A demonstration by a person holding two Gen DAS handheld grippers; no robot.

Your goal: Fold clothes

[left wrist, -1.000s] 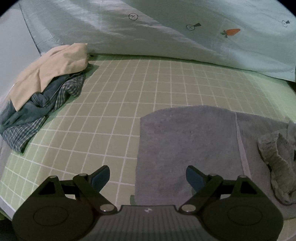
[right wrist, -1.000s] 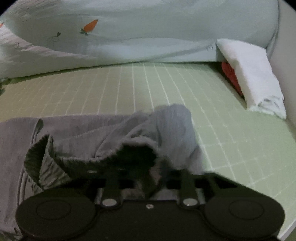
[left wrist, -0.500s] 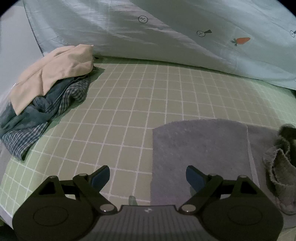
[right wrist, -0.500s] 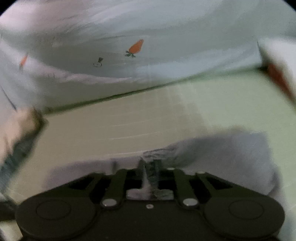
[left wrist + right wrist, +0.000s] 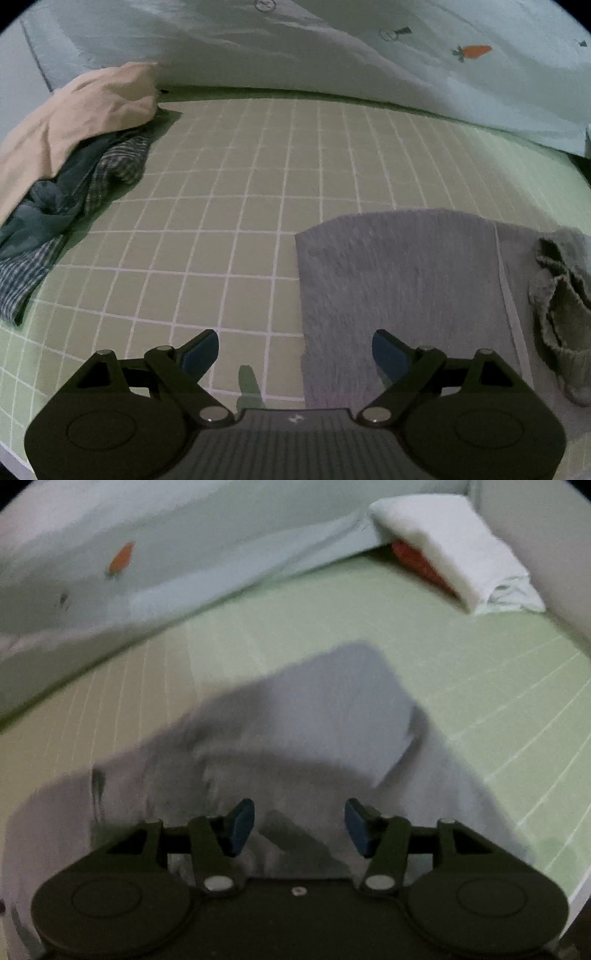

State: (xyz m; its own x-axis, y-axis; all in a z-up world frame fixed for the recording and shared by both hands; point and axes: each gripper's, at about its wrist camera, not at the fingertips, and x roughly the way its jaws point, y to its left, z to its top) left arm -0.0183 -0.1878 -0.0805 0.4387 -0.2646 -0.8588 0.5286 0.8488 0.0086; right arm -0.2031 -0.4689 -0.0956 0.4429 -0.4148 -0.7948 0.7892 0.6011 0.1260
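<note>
- Two claws over a bed with a green grid-pattern sheet (image 5: 229,206); a grey garment (image 5: 399,280) lies spread flat on it.
- Left claw (image 5: 295,354): jaws spread wide, nothing between them. It hangs over the garment's left edge, with one blue pad (image 5: 199,354) above bare sheet and the other above grey cloth.
- Right claw (image 5: 299,825): jaws are opening; blue pads (image 5: 242,825) stand apart with no cloth pinched between them. Grey fabric lies just below and ahead.
- Right wrist view is motion-blurred; the garment (image 5: 314,720) shows a folded-over flap with a squared corner pointing toward the far right.
- Left wrist view: a bunched, ribbed part of the grey garment (image 5: 561,295) sits rumpled at its right side.
- Pile of unfolded clothes (image 5: 74,155) at far left of the bed: beige piece on top, dark checked cloth beneath. Well apart from the grey garment.
- Pale quilt with carrot print (image 5: 369,74) runs along the back of the bed.
- White folded cloth (image 5: 450,550) lies at far right corner, over something red (image 5: 417,563).
</note>
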